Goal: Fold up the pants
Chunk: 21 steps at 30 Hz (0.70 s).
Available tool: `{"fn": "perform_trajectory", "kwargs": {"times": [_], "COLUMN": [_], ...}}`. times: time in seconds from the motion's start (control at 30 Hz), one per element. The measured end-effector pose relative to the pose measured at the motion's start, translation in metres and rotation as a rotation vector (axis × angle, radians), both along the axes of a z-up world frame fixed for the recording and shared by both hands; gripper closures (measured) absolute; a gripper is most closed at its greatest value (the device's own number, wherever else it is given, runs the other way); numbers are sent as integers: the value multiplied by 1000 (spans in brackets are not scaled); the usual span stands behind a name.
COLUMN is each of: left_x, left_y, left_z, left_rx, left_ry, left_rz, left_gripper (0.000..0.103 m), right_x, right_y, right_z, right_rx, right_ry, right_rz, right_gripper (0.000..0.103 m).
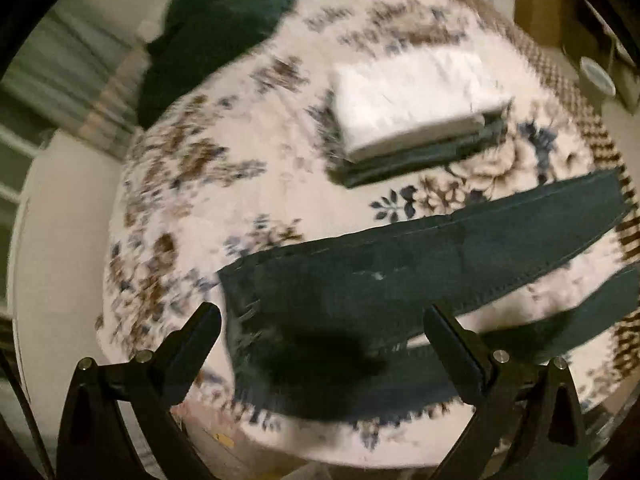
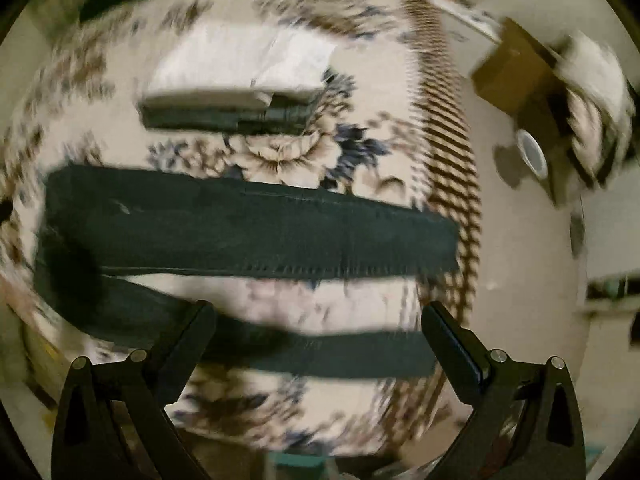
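Observation:
Dark green pants (image 1: 400, 272) lie spread flat on a floral blanket, legs apart and running to the right. In the right wrist view the pants (image 2: 248, 224) show as two dark bands, the far leg above the near leg. My left gripper (image 1: 322, 318) is open and empty, hovering over the waist end. My right gripper (image 2: 318, 316) is open and empty, above the near leg close to its hem. Both views are motion-blurred.
A folded stack, white cloth (image 1: 416, 96) on dark cloth, lies further back on the floral blanket (image 1: 192, 184); it also shows in the right wrist view (image 2: 240, 68). A dark heap of clothes (image 1: 216, 28) sits at the back left. Cardboard boxes (image 2: 516, 72) and a tape roll (image 2: 530, 152) are on the floor beyond the right edge.

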<state>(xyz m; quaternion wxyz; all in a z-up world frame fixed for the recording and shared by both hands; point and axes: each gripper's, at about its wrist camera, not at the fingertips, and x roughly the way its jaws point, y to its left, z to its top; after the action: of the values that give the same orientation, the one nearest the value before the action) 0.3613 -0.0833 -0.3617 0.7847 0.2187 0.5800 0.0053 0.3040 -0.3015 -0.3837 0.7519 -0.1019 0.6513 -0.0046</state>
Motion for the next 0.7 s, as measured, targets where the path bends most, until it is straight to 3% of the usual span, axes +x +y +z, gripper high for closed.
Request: {"fn": "perform_trajectory", "kwargs": {"times": [0.13, 0.17, 0.23, 0.37, 0.47, 0.6, 0.67, 0.7], "left_x": [52, 65, 86, 109, 111, 122, 123, 122], "left_y": [-18, -21, -28, -34, -37, -32, -31, -31], "left_z": [-91, -116, -159, -220, -250, -259, -254, -250], "left_rx": [55, 47, 31, -39, -65, -136, -150, -161], "left_ry": [98, 139, 218, 385, 495, 528, 524, 515], "left_rz": [-96, -125, -172, -301, -398, -425, -439, -454], "left_gripper": [2, 4, 18, 22, 21, 17, 20, 30], "right_x": [66, 76, 98, 123, 127, 137, 138, 135], "right_y": [13, 16, 26, 38, 43, 44, 44, 44], "right_z": [-100, -122, -176, -253, -284, -308, -310, -309], "right_rx": [-84, -104, -134, -172, -156, -116, -94, -65], "right_ry": [73, 95, 164, 283, 358, 420, 421, 418], "right_rz": [167, 204, 307, 438, 507, 573, 597, 608], "right_gripper": [0, 2, 5, 11, 11, 11, 22, 28]}}
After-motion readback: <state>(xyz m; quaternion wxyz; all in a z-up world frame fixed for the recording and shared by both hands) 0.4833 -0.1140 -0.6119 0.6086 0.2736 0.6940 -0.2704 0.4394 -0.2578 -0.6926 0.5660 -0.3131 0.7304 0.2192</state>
